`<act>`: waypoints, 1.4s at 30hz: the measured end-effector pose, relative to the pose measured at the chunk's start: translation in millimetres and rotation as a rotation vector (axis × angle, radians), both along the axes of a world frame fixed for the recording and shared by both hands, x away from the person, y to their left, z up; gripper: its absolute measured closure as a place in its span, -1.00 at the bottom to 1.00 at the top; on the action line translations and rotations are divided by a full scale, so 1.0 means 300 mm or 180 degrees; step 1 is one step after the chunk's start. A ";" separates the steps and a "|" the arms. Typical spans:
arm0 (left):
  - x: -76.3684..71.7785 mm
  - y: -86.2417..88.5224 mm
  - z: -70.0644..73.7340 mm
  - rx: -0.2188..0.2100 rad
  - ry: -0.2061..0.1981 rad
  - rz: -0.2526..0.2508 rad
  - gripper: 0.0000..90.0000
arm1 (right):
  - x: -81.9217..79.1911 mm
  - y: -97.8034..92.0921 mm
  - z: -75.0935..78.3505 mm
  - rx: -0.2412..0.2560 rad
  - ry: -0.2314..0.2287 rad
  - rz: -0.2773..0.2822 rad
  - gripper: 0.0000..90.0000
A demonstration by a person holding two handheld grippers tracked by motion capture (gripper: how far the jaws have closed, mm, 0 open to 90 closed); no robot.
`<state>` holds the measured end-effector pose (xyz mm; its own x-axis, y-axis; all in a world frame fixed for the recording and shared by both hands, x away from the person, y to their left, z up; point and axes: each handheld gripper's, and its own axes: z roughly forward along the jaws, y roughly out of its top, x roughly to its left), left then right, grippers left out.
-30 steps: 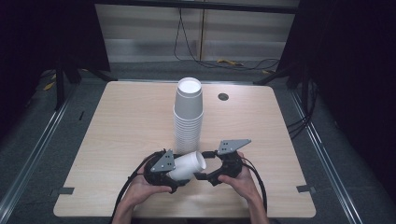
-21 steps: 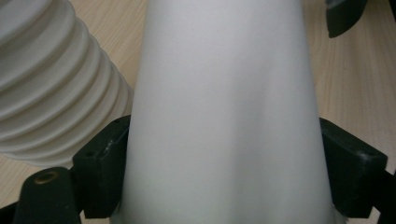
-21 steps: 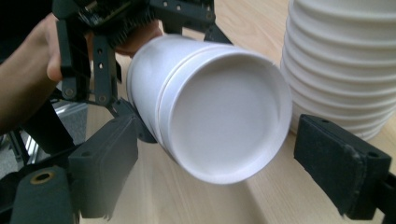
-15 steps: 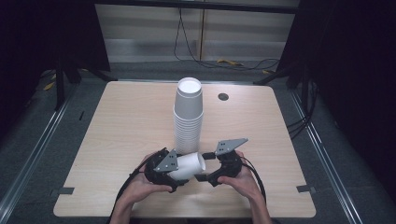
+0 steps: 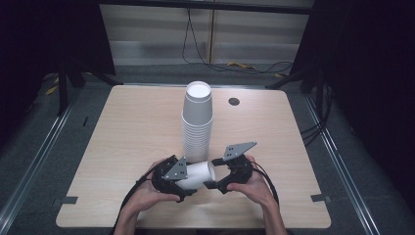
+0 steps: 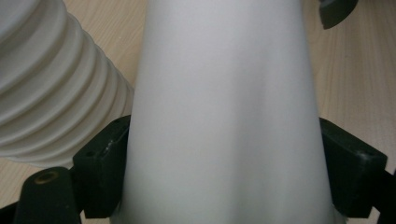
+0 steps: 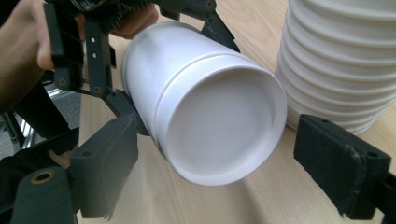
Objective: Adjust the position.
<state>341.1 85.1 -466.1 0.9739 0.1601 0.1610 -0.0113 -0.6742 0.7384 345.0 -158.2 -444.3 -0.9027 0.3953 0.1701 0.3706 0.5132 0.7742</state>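
Observation:
A white paper cup lies on its side just above the table, near the front edge. My left gripper is shut on it, with the jaws pressed against both sides of the cup. The cup's recessed base faces my right gripper, which is open, its jaws on either side of that end with a gap on each side. In the high view the right gripper sits just right of the cup. Behind them stands a tall stack of upturned white cups.
The stack stands close beside the held cup, on the wooden table. A dark round grommet sits at the table's back right. A hand grips the left gripper. Cables trail off the front edge.
The right gripper has edged slightly left toward the cup's base. The left gripper and the cup have stayed in place.

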 end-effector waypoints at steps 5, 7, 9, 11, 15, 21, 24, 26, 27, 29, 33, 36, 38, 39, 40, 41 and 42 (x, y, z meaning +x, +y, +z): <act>0.002 -0.007 0.001 0.0067 -0.0031 -0.0035 -0.65 | 0.008 0.007 -0.004 -0.0063 0.0044 0.0046 -0.68; 0.001 -0.009 0.001 0.0092 -0.0035 -0.0037 -0.65 | 0.011 0.011 -0.003 -0.0082 0.0074 0.0065 -0.68; 0.001 -0.011 0.002 0.0102 -0.0035 -0.0043 -0.65 | 0.016 0.014 -0.002 -0.0123 0.0103 0.0067 -0.68; 0.002 -0.011 0.001 0.0130 -0.0053 -0.0052 -0.65 | 0.024 0.016 -0.003 -0.0188 0.0138 0.0087 -0.69; 0.003 -0.013 0.000 0.0187 -0.0067 -0.0065 -0.65 | 0.032 0.023 -0.003 -0.0245 0.0198 0.0114 -0.69; 0.005 -0.025 -0.010 0.0243 -0.0051 -0.0067 -0.65 | 0.045 0.035 -0.004 -0.0270 0.0309 0.0141 -0.69; 0.004 -0.035 -0.002 0.0278 -0.0090 -0.0108 -0.65 | 0.051 0.043 -0.001 -0.0313 0.0330 0.0173 -0.69; 0.004 -0.040 0.004 0.0286 -0.0121 -0.0119 -0.65 | 0.057 0.049 0.001 -0.0342 0.0369 0.0208 -0.69; 0.004 -0.041 0.006 0.0303 -0.0132 -0.0115 -0.65 | 0.061 0.053 0.001 -0.0356 0.0379 0.0225 -0.69; 0.005 -0.047 0.007 0.0302 -0.0153 -0.0133 -0.65 | 0.067 0.059 0.004 -0.0374 0.0403 0.0259 -0.68; 0.002 -0.051 0.005 0.0345 -0.0178 -0.0148 -0.65 | 0.070 0.074 0.007 -0.0477 0.0495 0.0315 -0.63; 0.001 -0.053 0.001 0.0366 -0.0194 -0.0162 -0.65 | 0.075 0.084 0.002 -0.0521 0.0466 0.0389 -0.61; -0.003 -0.055 -0.004 0.0374 -0.0183 -0.0155 -0.65 | 0.076 0.087 -0.002 -0.0572 0.0502 0.0419 -0.61; -0.001 -0.054 -0.003 0.0395 -0.0188 -0.0174 -0.65 | 0.078 0.087 -0.005 -0.0594 0.0492 0.0440 -0.60; -0.001 -0.055 -0.005 0.0378 -0.0197 -0.0179 -0.65 | 0.078 0.087 -0.007 -0.0601 0.0494 0.0447 -0.60; -0.002 -0.055 -0.009 0.0380 -0.0184 -0.0172 -0.65 | 0.078 0.088 -0.008 -0.0618 0.0512 0.0450 -0.61; -0.005 -0.055 -0.010 0.0375 -0.0187 -0.0163 -0.65 | 0.079 0.089 -0.008 -0.0632 0.0518 0.0462 -0.60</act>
<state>339.7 68.4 -469.0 0.9686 0.0870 0.2328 -0.0888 -0.7537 0.6512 368.7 -131.4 -446.9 -0.9195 0.3040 0.2493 0.3932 0.7055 0.5897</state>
